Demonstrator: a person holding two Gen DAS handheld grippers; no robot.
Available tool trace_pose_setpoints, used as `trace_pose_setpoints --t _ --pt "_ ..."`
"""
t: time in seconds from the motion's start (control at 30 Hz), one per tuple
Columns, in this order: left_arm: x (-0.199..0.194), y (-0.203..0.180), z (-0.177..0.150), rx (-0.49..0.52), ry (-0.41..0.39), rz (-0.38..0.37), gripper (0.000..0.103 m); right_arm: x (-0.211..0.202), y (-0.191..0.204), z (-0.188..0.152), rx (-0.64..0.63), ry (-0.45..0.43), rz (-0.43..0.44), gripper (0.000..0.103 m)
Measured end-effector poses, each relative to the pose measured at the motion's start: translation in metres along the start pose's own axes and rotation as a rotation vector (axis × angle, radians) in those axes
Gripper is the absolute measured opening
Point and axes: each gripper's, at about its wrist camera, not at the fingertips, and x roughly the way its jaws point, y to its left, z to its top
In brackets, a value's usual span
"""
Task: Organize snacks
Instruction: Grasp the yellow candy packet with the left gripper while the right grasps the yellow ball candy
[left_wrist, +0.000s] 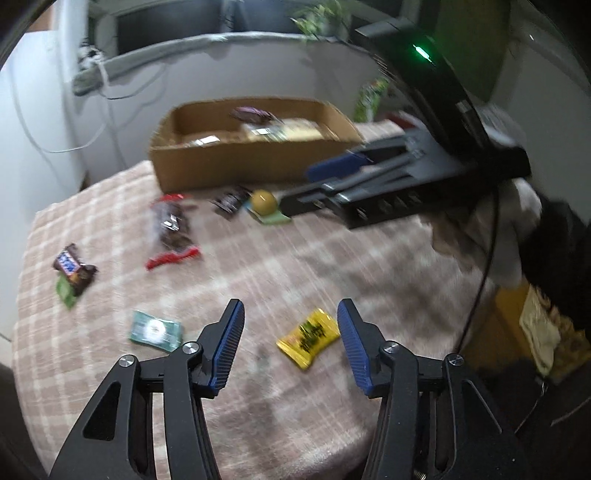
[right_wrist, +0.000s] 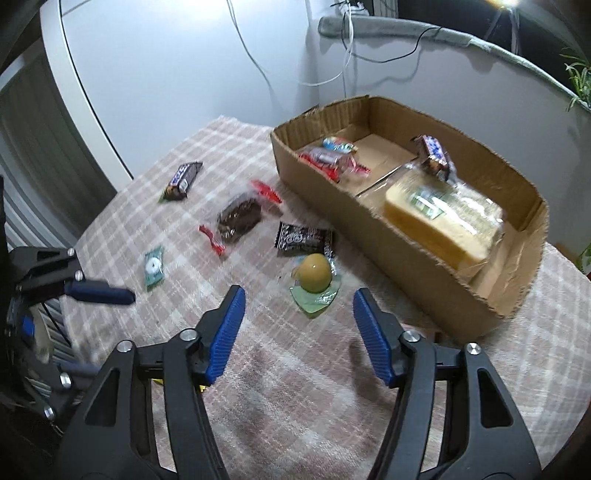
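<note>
Left tool (left_wrist: 291, 325): jaws apart, empty, above yellow candy packet (left_wrist: 308, 338), lying diagonal near table edge.
Right tool (right_wrist: 299, 314): jaws apart, empty, before the jelly cup (right_wrist: 314, 277) beside cardboard box (right_wrist: 369, 236).

You work at a table covered by a pink and white checked cloth (right_wrist: 229, 413), set close against a pale wall (right_wrist: 177, 66) that stands just behind it. Above that wall runs a grey padded ledge (left_wrist: 207, 46) with white cables (right_wrist: 258, 70) hanging from it down the wall behind the cloth, and green plant leaves (right_wrist: 576, 79) show over the ledge. A bright light (right_wrist: 504, 3) glares above the ledge.
</note>
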Motion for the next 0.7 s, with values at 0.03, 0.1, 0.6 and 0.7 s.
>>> trace_pose_setpoints --t 0.03,0.1,0.6,0.7 --pt "0.003 -0.002 -0.001 0.011 0.011 -0.002 0.049 0.003 0.000 0.000 -0.002 0.008 0.003 0.058" --pt "0.007 -0.005 -0.003 0.031 0.032 -0.010 0.048 0.011 0.001 0.000 -0.009 0.025 0.004 0.056" --pt "0.037 -0.018 -0.008 0.146 0.108 -0.005 0.035 0.046 0.003 0.013 -0.025 0.075 -0.030 0.046" --pt "0.038 -0.019 -0.008 0.143 0.101 -0.008 0.032 0.050 0.004 0.015 -0.028 0.079 -0.039 0.045"
